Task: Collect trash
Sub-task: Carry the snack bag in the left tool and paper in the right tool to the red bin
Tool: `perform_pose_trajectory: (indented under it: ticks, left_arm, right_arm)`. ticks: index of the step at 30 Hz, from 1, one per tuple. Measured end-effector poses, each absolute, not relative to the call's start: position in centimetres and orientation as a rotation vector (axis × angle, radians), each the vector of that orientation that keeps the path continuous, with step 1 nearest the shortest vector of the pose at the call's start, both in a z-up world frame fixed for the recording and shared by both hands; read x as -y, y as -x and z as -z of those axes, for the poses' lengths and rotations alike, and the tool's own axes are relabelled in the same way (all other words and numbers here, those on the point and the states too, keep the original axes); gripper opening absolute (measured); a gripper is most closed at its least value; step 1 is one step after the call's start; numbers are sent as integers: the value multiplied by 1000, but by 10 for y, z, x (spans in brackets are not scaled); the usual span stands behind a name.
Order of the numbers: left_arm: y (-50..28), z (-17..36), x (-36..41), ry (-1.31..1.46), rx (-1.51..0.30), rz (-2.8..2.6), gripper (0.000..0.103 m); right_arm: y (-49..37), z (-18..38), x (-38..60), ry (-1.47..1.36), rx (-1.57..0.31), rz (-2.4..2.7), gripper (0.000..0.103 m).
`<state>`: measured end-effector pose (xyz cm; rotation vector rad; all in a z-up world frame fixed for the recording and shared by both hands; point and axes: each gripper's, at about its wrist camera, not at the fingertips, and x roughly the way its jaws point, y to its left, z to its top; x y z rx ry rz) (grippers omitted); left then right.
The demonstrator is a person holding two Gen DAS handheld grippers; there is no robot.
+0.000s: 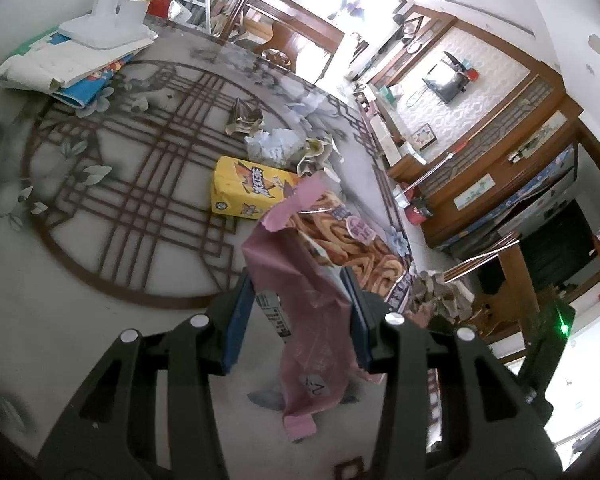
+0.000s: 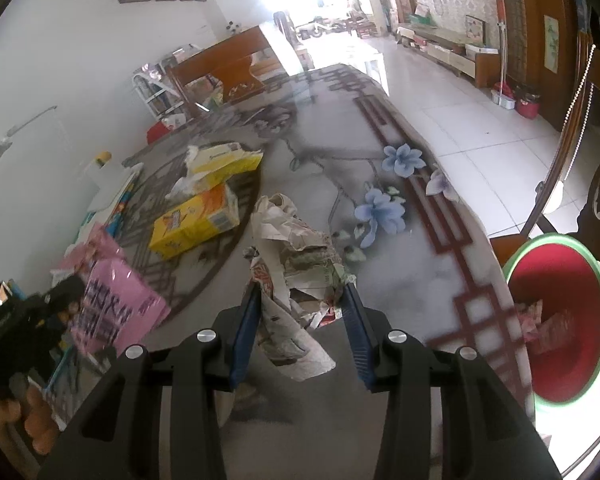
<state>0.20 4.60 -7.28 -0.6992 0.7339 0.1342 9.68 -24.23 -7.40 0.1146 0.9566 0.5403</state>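
My left gripper (image 1: pixel 300 284) is shut on a pink snack bag (image 1: pixel 296 248), which hangs tilted above the patterned table (image 1: pixel 100 280). On the table behind it lie a yellow carton (image 1: pixel 248 192) and several crumpled papers (image 1: pixel 274 142). My right gripper (image 2: pixel 302 288) is shut on a wad of crumpled newspaper (image 2: pixel 296 240), lifted over the table (image 2: pixel 400 280). A red bin with a green rim (image 2: pixel 518 254) stands off the table's right edge, with wrappers inside. The right wrist view also shows the left gripper (image 2: pixel 32 320) with the pink bag (image 2: pixel 112 300), and two yellow cartons (image 2: pixel 196 220).
White foam pieces and a blue printed pack (image 1: pixel 100 32) are stacked at the table's far left corner. A wooden chair (image 2: pixel 228 64) stands at the far end. Tiled floor (image 2: pixel 480 120) runs along the table's right edge. A person's fingers (image 2: pixel 20 420) show at bottom left.
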Motion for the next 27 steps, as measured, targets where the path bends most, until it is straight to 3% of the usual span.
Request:
perform_pose_trajectory:
  ticks: [27]
  left_arm:
    - [-6, 72, -34, 686, -726, -73, 42]
  right_arm:
    - [-67, 64, 255, -135, -929, -573, 40]
